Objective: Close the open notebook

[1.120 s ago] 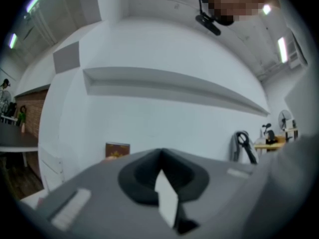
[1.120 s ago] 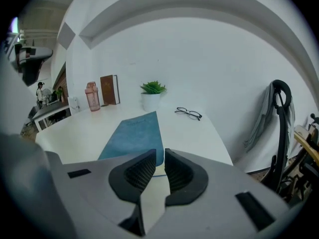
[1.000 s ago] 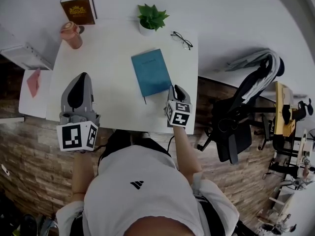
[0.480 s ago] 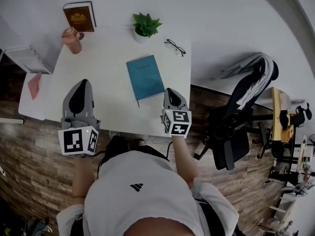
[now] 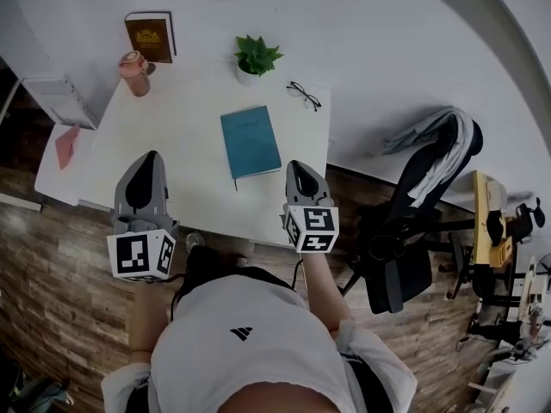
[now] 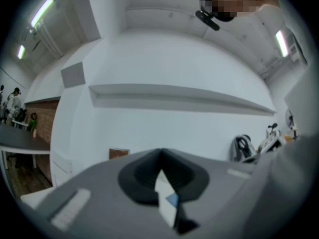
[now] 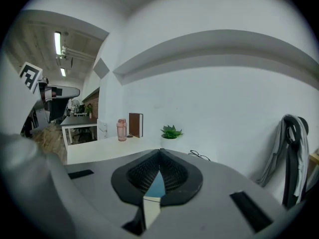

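Observation:
The teal notebook lies closed and flat on the white table, a thin dark strap or pen sticking out at its near edge. My right gripper hangs over the table's near edge, just right of and nearer than the notebook, apart from it, jaws shut and empty. In the right gripper view its jaws meet at the tip, with a sliver of teal cover below. My left gripper is over the table's near left part, well left of the notebook, its jaws together with nothing held.
At the table's far side stand a potted plant, glasses, a pink bottle and an upright brown book. A low white stand bearing a red sheet is at the left. An office chair with draped clothing stands to the right.
Both grippers have drawn back toward the table's near edge. The right one has left the notebook's near right corner and risen. The notebook stays closed.

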`<action>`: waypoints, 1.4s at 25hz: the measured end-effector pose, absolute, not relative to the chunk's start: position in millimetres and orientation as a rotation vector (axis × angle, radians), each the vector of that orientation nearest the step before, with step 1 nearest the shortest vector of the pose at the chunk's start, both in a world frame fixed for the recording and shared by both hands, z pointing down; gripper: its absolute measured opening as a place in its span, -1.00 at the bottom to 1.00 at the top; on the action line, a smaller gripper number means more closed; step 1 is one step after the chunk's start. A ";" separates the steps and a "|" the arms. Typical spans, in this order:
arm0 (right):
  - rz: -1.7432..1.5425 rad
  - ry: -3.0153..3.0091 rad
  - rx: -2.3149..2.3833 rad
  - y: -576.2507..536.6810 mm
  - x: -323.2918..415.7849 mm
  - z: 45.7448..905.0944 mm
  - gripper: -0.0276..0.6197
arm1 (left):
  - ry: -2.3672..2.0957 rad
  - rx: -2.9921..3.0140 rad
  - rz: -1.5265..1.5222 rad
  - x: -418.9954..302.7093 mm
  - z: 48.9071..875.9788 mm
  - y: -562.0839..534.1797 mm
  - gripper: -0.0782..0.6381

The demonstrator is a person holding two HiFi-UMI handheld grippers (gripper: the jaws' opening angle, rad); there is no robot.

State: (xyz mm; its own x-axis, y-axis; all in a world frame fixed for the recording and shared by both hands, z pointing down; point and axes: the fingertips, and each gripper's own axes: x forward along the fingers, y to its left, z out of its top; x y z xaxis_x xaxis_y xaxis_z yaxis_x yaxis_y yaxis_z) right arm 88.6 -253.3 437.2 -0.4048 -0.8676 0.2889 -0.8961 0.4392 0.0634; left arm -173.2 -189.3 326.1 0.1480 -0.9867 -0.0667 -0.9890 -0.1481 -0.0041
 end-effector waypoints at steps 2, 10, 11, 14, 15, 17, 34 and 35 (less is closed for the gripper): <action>0.110 -2.438 1.511 -248.3 90.4 426.2 -0.92 | 2.028 -2.334 0.082 -168.0 325.2 -182.9 -0.76; 0.029 -2.545 1.499 -228.2 103.4 385.5 -0.92 | 2.044 -2.295 0.099 -146.0 318.9 -158.8 -0.76; 0.028 -2.560 1.502 -226.2 105.7 380.6 -0.92 | 2.047 -2.291 0.101 -143.6 318.3 -156.3 -0.76; 0.007 -2.592 1.507 -219.6 113.0 366.9 -0.93 | 2.052 -2.278 0.099 -136.6 316.4 -149.1 -0.76; -0.006 -2.601 1.506 -217.3 115.2 362.5 -0.93 | 2.053 -2.274 0.098 -134.5 315.9 -147.0 -0.76; -0.034 -2.616 1.506 -211.9 119.3 354.1 -0.93 | 2.055 -2.266 0.099 -130.3 315.2 -142.6 -0.76; -0.120 -2.733 1.512 -187.2 139.9 318.3 -0.93 | 2.063 -2.221 0.093 -109.2 307.1 -123.9 -0.76; -0.124 -2.735 1.512 -186.8 140.0 317.5 -0.93 | 2.062 -2.221 0.093 -108.7 306.6 -123.8 -0.76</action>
